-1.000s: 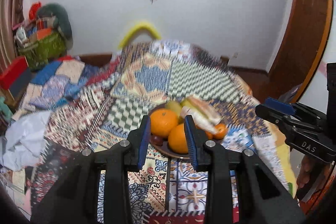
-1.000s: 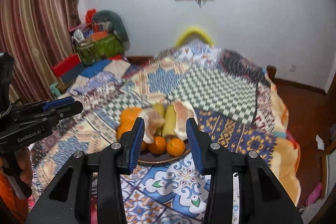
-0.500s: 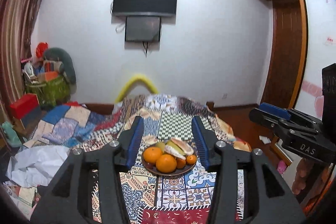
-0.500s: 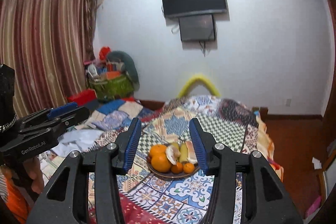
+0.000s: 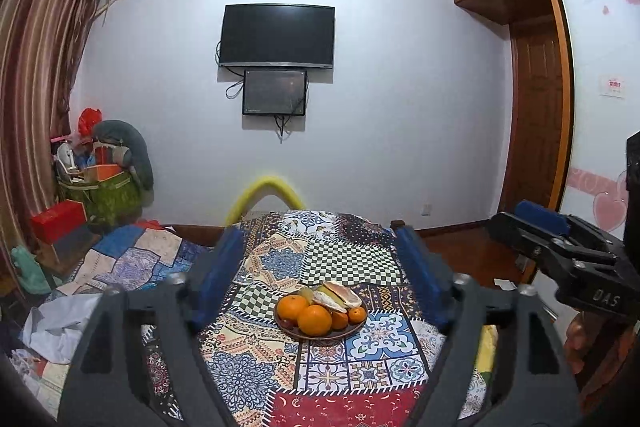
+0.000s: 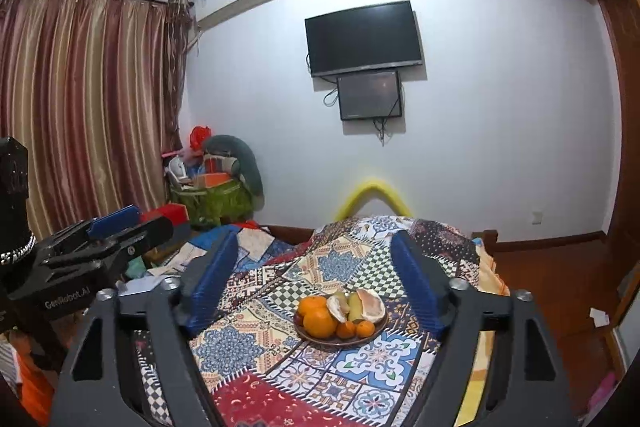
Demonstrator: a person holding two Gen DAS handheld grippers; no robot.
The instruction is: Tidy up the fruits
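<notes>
One round brown plate (image 5: 320, 335) sits on the bed (image 5: 276, 255), about midway between its side edges and toward the near end, and holds all the fruit: two large oranges (image 5: 315, 319), smooth and round, at the plate's left front; at least three small tangerines (image 6: 364, 327) at its right front; two pale peeled wedges (image 6: 370, 305) with pinkish flesh and white pith toward the back; and a yellow-green fruit (image 6: 354, 305) between them, its kind unclear. The bed is covered by a patchwork quilt of checked, tiled and floral patches in blue, red, green and cream. Both grippers hang apart from the plate, nothing between their ribbed blue pads: the left gripper (image 5: 320, 277) has just been opening and stands spread wide, and so does the right gripper (image 6: 316, 277). Behind the bed's far end a yellow arch (image 5: 266, 193) rises before a white wall carrying two dark screens (image 5: 278, 37); striped curtains (image 6: 80, 107) hang left, a wooden door (image 5: 536, 119) stands right.
</notes>
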